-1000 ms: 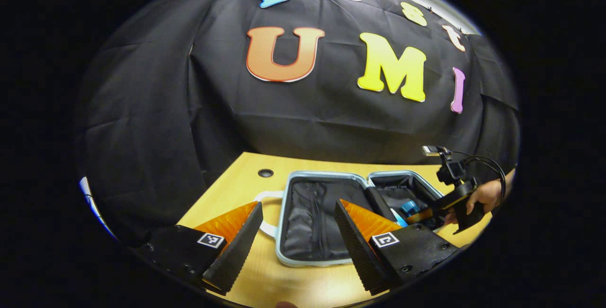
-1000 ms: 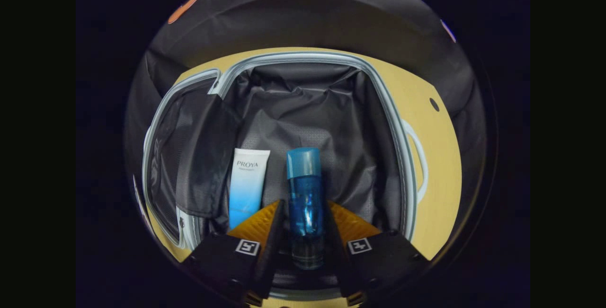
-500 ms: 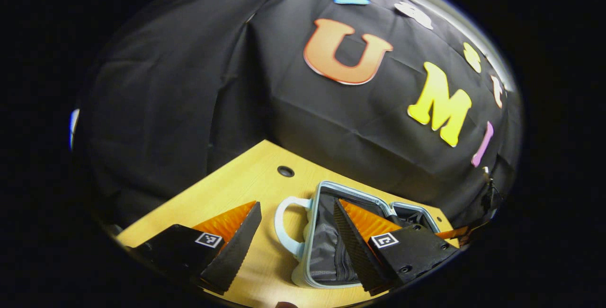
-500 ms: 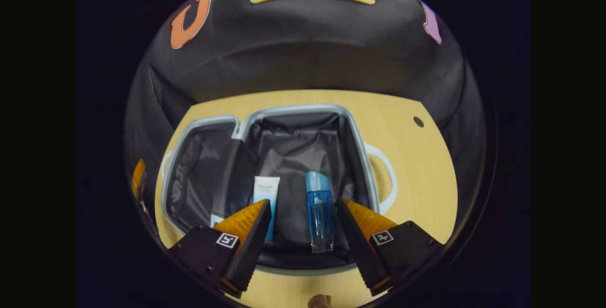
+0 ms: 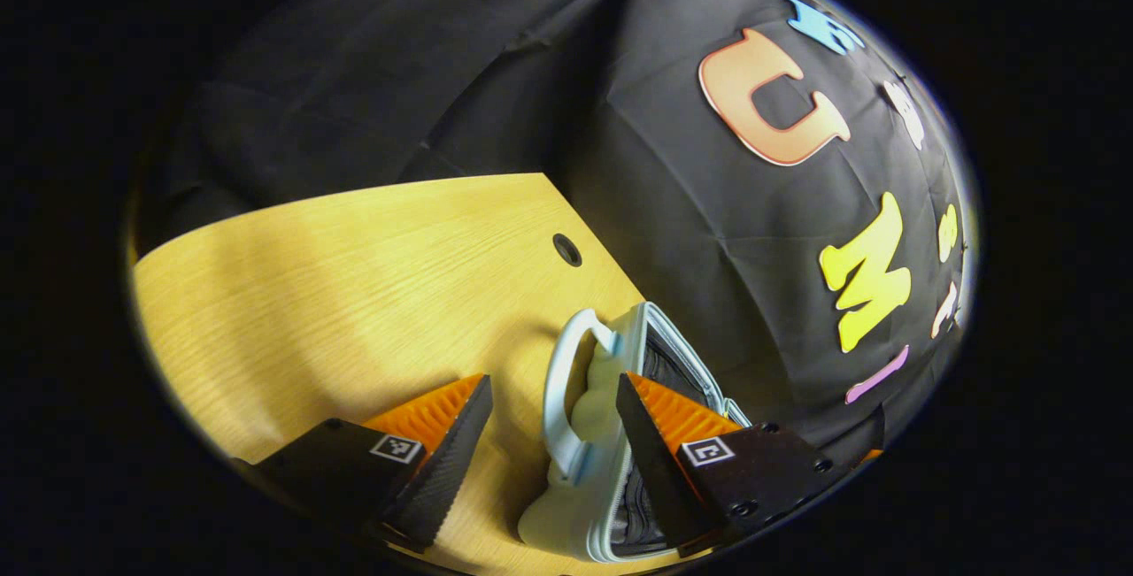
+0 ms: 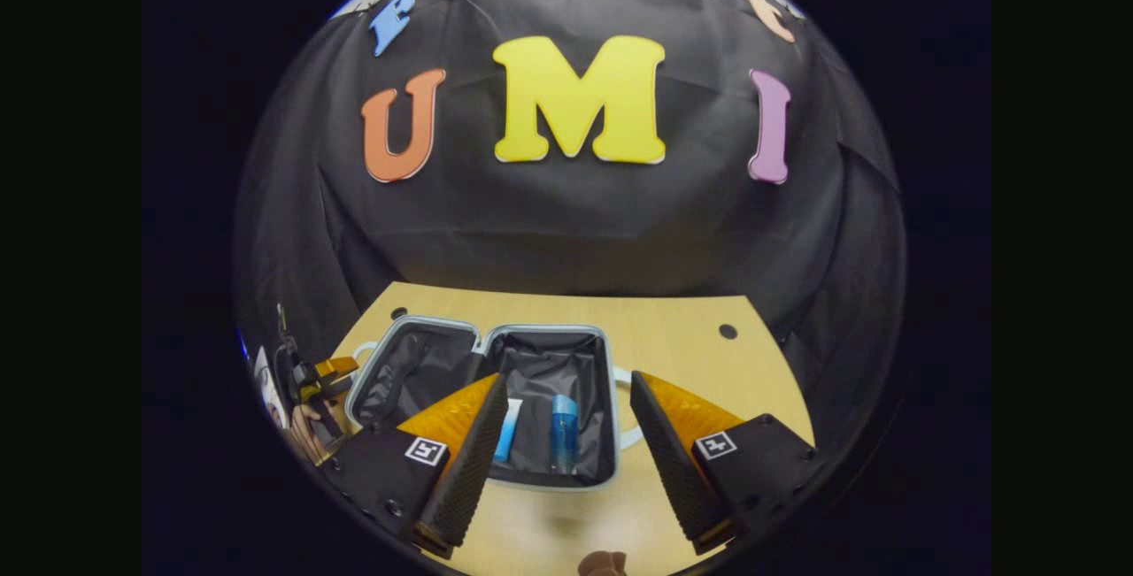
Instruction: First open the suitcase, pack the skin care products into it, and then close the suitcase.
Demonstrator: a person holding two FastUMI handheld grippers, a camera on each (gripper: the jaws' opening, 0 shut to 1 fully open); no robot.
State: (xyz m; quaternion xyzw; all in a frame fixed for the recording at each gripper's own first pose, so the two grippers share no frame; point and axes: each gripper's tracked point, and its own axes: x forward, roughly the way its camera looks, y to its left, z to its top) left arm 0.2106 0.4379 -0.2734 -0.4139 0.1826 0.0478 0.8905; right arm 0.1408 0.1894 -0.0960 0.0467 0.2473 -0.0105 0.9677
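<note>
Right gripper view: we find both products packed in the suitcase point(image 6: 531, 399) at 12 o'clock, right tool point(image 6: 566, 434) spread empty, left tool point(image 5: 553, 434) spread astride the handle point(image 5: 566, 399), presumably for closing.

Black cloth wall point(image 6: 566, 222), wooden table point(image 5: 354, 275) — one grommet hole point(image 5: 566, 249)

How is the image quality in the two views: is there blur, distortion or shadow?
Left gripper view: strong fisheye bend, tilted; table unevenly lit, with soft shadow bands; suitcase sharp. Right gripper view: sharp but curved; suitcase small, tube and bottle clear; shadow on the table below it.
</note>
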